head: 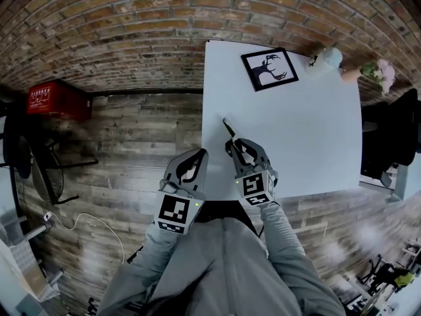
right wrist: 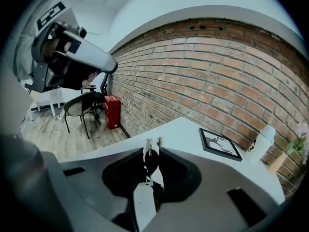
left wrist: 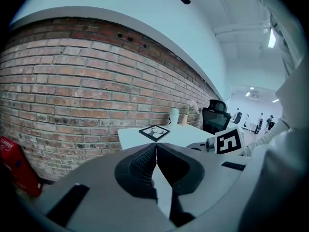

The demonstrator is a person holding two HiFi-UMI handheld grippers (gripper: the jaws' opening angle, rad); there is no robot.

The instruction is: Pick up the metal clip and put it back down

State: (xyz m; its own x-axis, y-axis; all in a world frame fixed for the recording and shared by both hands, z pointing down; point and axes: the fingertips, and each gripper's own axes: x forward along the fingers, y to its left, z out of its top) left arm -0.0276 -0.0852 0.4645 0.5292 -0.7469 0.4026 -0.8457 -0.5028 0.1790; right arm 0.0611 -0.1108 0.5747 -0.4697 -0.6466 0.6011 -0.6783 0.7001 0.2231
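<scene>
Even, cool, diffuse light is recorded throughout; ceiling lights [left wrist: 272,37] are seen far right in the left gripper view. The white worktop [head: 309,137] is rendered bright. Heavy fisheye bowing is noted on the brick wall [head: 131,31]. The left gripper [left wrist: 156,145] is rendered slightly soft, being very near the lens.

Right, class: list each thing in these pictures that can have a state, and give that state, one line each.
metal clip: clamped in the right gripper, end sticking out past the jaws.
right gripper: shut on the metal clip.
left gripper: shut, empty.
picture frame: lying flat on the table.
white bottle: standing upright.
</scene>
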